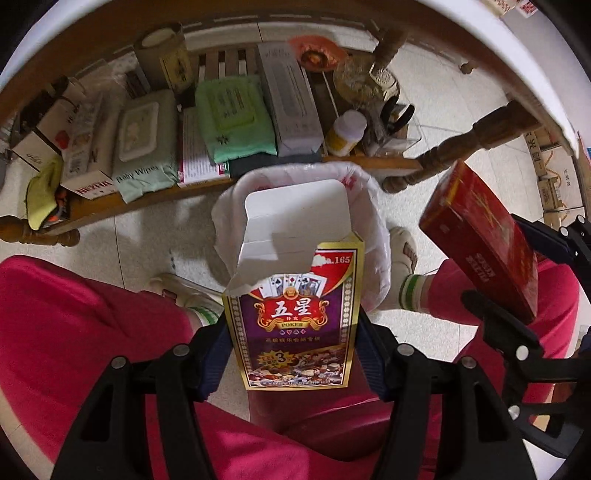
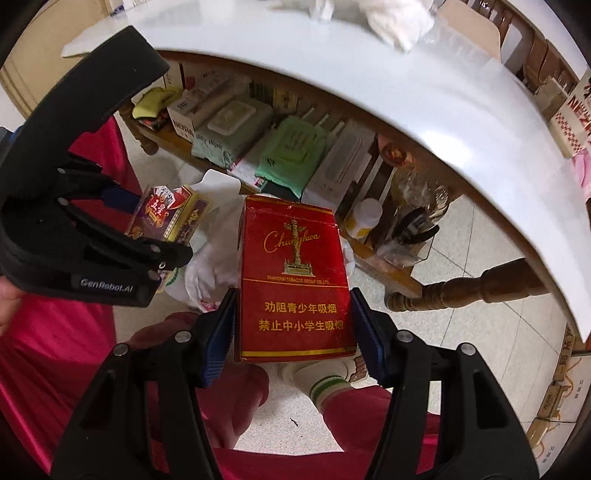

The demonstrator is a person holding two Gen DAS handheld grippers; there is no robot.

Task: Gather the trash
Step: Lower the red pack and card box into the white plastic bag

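The left gripper (image 1: 291, 354) pinches a torn card box (image 1: 295, 317) mid-frame, and the right gripper (image 2: 293, 332) pinches a red cigarette pack (image 2: 295, 280). Both look light and easily squashed, hanging above the white bag (image 1: 369, 221).

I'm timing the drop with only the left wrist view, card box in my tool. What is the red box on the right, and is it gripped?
Observer: It is a Chunghwa cigarette pack, clamped on both sides by the right tool.
Operator: Where is the bag relative to it?
Observer: In the right wrist view the white bag shows below the pack, past its left edge. I cannot tell if the pack is right over the opening.
Operator: Any trash on the table?
Observer: Yes, crumpled white tissue lies on the tabletop.
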